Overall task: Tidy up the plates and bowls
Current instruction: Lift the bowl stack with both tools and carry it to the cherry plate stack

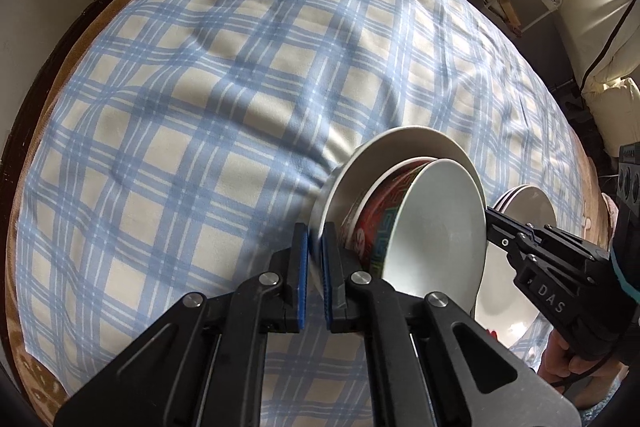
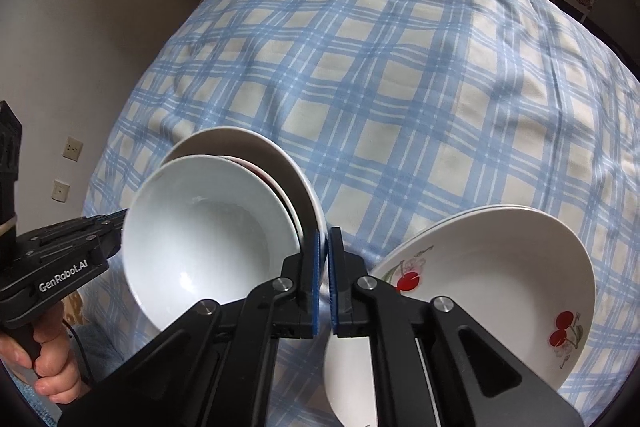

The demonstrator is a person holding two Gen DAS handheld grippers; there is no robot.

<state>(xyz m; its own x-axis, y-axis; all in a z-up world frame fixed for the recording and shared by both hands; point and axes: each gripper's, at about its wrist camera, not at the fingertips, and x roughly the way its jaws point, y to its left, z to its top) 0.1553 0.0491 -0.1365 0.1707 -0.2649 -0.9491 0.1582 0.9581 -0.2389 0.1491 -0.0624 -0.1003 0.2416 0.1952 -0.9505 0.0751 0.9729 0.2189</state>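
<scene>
So we're pretty far along with the tidying, as far as we can judge. The bowls are nested into one stack: a plain white bowl (image 2: 208, 231) on top, a red patterned bowl (image 1: 372, 223) under it, and a bigger white bowl (image 1: 404, 151) at the bottom. Just to the right of that, the cherry plates (image 2: 492, 283) sit in their own pile on the blue plaid tablecloth (image 2: 400, 67); we can make out two or three rims but can't say how many plates exactly. Nothing else loose shows on the cloth, so what's left looks like moving or straightening the bowl stack and that's about it.

Both tools aim steeply down at the stack from opposite sides. Our left gripper (image 1: 315, 259) has its blue pads pressed together on the rim of the bigger white bowl, on the stack's left edge. Our right gripper (image 2: 323, 267) is pinched nearly closed on the right edge of the same stack, with that bowl's rim running down into the pads, though the exact contact is hard to make out. The stack looks tipped in both views, but fisheye, so we wouldn't swear it's off the cloth. A hand (image 2: 48, 359) wraps the left tool's handle low at the frame edge.
</scene>
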